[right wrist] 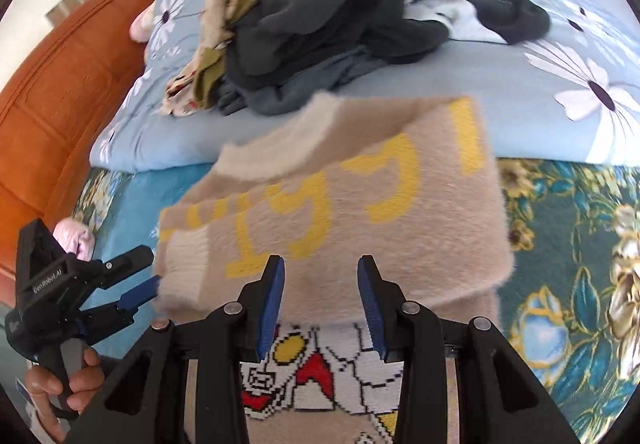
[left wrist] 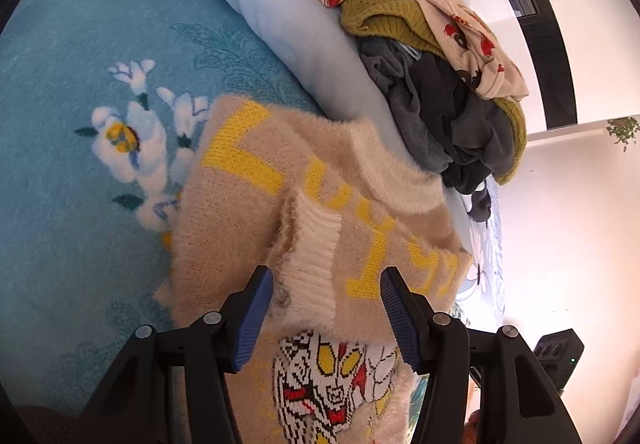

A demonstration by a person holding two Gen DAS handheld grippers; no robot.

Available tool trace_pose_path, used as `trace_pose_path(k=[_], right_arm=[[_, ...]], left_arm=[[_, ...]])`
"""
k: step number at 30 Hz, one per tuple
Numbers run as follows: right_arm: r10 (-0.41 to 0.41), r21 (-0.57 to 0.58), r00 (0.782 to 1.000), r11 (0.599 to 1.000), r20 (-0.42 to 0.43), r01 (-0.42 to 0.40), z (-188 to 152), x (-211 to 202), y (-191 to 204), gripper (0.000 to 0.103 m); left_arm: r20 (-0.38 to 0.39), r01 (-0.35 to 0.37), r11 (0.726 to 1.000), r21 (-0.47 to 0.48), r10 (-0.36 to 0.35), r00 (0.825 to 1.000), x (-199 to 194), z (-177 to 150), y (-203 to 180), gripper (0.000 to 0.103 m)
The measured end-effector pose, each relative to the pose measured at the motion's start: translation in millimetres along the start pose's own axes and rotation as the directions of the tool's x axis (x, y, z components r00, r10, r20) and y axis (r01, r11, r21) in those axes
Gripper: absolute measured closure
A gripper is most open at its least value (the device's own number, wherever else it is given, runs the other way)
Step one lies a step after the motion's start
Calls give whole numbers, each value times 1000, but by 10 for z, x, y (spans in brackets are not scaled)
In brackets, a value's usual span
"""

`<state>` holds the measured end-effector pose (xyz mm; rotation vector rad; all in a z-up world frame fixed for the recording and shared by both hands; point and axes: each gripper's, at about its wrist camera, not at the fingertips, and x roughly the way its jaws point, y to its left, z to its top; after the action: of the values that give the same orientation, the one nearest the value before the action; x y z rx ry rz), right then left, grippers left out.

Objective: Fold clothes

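A fuzzy beige sweater (left wrist: 280, 212) with yellow letters and a cartoon robot print lies on the blue floral blanket (left wrist: 60, 124), its upper half folded over the lower. My left gripper (left wrist: 326, 284) is open, its jaws either side of a white ribbed cuff (left wrist: 316, 256) on the fold. In the right wrist view the sweater (right wrist: 360, 204) fills the middle. My right gripper (right wrist: 321, 276) is open over the fold edge. The left gripper (right wrist: 140, 288) shows at the sweater's left edge, held by a hand.
A pile of unfolded clothes (left wrist: 432, 56), olive, grey, black and patterned cream, lies on a light blue quilt (left wrist: 280, 24) beyond the sweater; it also shows in the right wrist view (right wrist: 340, 16). An orange headboard (right wrist: 52, 104) stands at the left.
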<state>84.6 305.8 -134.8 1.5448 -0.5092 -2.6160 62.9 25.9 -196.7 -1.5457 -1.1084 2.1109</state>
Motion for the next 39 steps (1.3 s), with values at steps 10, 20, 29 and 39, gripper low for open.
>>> trace_pose_path(k=[10, 20, 29, 39], right_arm=[[-29, 245, 1000, 969, -8, 30, 137, -8, -403, 64], [-22, 236, 1000, 972, 15, 18, 199, -23, -231, 64], [-19, 244, 999, 970, 44, 8, 162, -165, -314, 64], [-6, 283, 1000, 959, 23, 0, 99, -92, -405, 64]], left_arm=[[106, 104, 993, 49, -109, 988, -181, 50, 12, 101], [186, 25, 997, -74, -11, 983, -328, 130, 280, 103], [88, 124, 968, -219, -107, 990, -228, 84, 461, 53], [13, 45, 998, -40, -45, 999, 21, 77, 150, 48]])
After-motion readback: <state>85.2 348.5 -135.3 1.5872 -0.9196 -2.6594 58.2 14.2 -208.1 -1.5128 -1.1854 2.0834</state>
